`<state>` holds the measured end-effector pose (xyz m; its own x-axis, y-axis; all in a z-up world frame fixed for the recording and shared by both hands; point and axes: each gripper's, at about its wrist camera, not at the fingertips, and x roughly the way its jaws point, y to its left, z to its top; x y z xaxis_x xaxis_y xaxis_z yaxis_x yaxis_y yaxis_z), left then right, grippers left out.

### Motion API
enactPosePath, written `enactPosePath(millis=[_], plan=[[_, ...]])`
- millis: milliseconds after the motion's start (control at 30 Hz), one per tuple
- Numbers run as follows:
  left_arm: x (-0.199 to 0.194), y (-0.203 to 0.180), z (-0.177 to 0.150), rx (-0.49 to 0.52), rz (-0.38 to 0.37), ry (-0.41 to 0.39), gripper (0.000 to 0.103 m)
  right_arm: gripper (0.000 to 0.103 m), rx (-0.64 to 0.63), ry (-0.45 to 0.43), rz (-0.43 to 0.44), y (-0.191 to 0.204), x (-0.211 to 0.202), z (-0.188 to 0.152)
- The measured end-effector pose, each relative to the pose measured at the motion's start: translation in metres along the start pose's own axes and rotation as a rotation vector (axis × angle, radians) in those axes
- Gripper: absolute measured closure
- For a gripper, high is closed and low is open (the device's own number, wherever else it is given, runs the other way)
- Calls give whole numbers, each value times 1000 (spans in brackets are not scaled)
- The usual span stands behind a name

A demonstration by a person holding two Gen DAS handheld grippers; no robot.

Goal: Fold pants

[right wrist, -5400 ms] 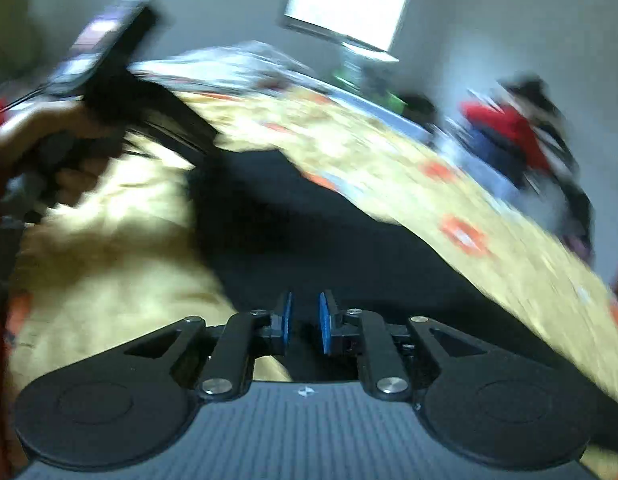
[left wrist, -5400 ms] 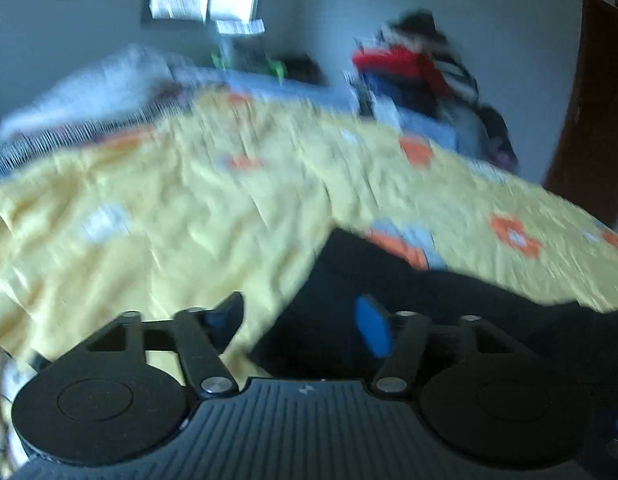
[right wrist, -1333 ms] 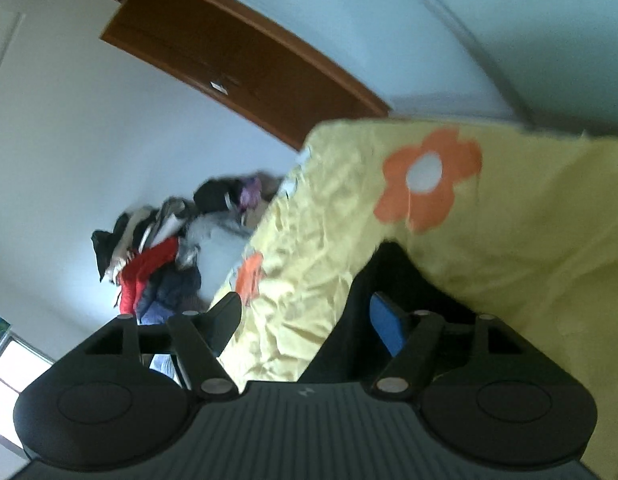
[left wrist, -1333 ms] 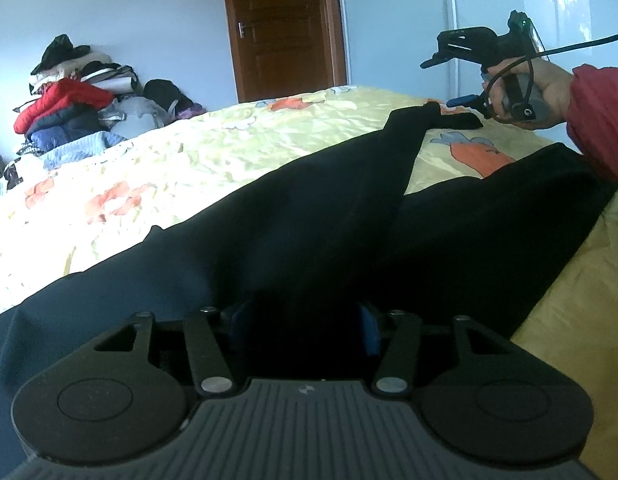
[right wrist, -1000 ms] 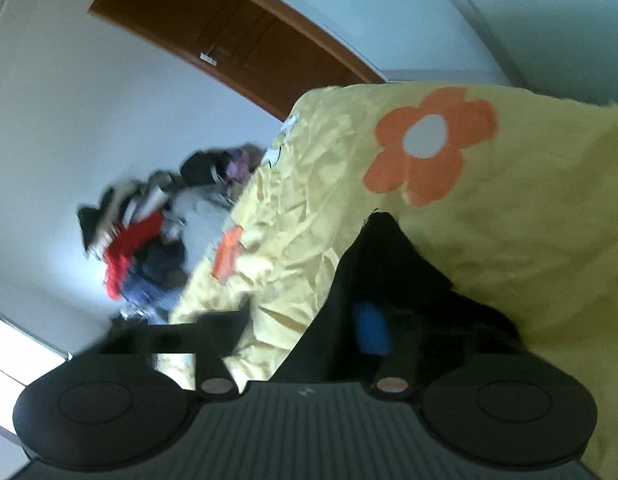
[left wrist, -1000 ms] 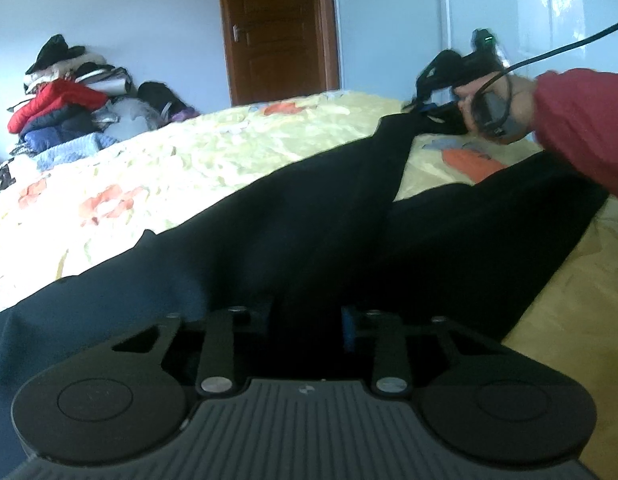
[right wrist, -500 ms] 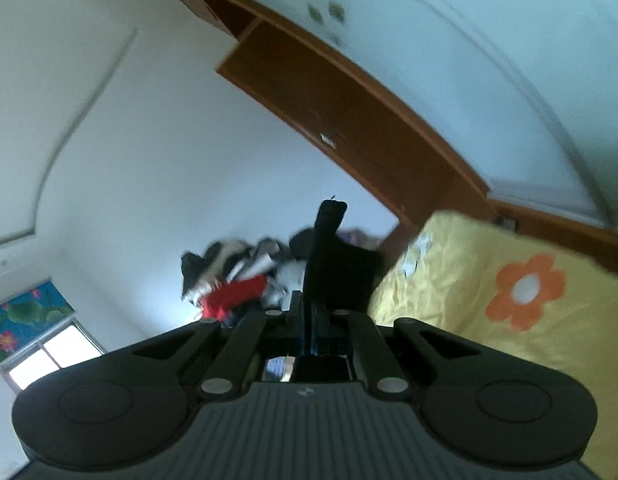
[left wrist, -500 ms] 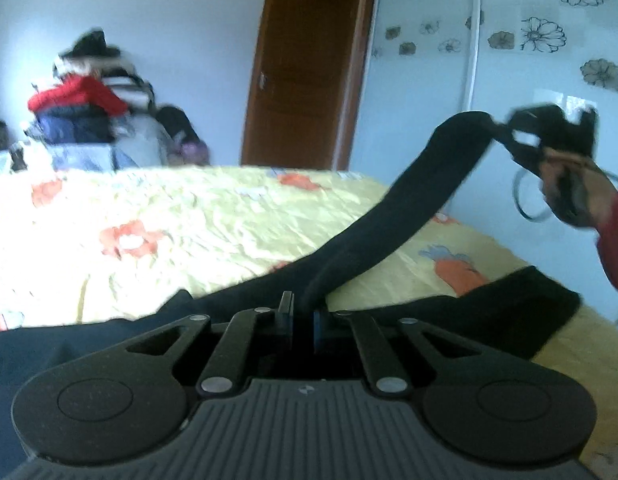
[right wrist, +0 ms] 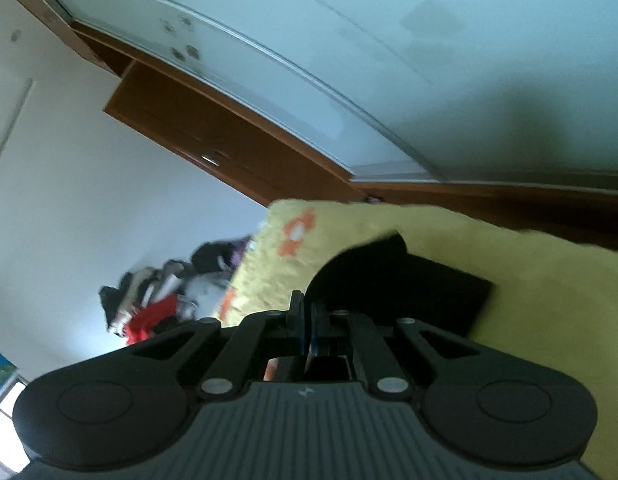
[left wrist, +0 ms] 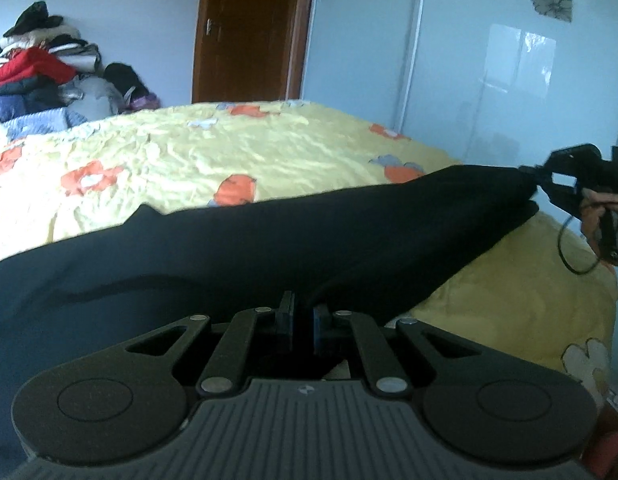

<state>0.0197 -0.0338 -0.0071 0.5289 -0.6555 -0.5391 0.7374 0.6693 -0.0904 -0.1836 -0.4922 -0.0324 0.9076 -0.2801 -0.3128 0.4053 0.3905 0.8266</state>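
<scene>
The black pants (left wrist: 269,240) lie across the yellow flowered bed (left wrist: 229,152). My left gripper (left wrist: 303,314) is shut on the pants fabric at its near edge. One leg stretches to the right, where my right gripper (left wrist: 537,178) pinches its far end low over the bed. In the right wrist view my right gripper (right wrist: 307,316) is shut on the black fabric (right wrist: 389,276), which folds over onto the other leg on the bed (right wrist: 549,300).
A heap of clothes (left wrist: 37,68) is piled at the far left by the wall. A brown door (left wrist: 249,32) stands behind the bed. A white wardrobe with flower stickers (left wrist: 489,60) runs along the bed's right side.
Both grippers closed on the pants about a second ago. The right gripper lifted the leg end high, then brought it down and over the other leg.
</scene>
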Motion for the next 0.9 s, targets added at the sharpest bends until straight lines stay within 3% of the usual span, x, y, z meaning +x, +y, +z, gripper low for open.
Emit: enactPosePath(millis=[167,300,367,433,500,567,700,800,833,867,900], plan=[[0,4,-8,0,15,36,92,98,-57,52,-88,-9,-3,-7],[-7,2,-4,-7,13,48,73,90,-89,60,-174,-13,-17,-8],[-15,-2,1,6,21,31,43,84,-115,-28,-216,-7,-31,-2],[-25,-6,8,14,26,-8,33,80,-226,-162,-284,10,-43,2],[-30,-10,17,28,34,-35,31,80,-394,-189,-288,31,-39,9],[-28,-13,27,38,45,-51,28,75,-549,-87,-271,52,-16,16],[-7,-18,38,46,94,-46,27,46,-696,142,-253,65,41,20],[11,-20,38,35,101,-8,27,45,-822,297,-338,60,77,8],[16,-21,37,36,99,2,27,45,-901,315,-395,60,90,2],[19,-21,35,40,99,10,27,37,-977,288,-430,62,94,-4],[22,-22,33,49,106,17,27,23,-1045,226,-496,63,99,-3]])
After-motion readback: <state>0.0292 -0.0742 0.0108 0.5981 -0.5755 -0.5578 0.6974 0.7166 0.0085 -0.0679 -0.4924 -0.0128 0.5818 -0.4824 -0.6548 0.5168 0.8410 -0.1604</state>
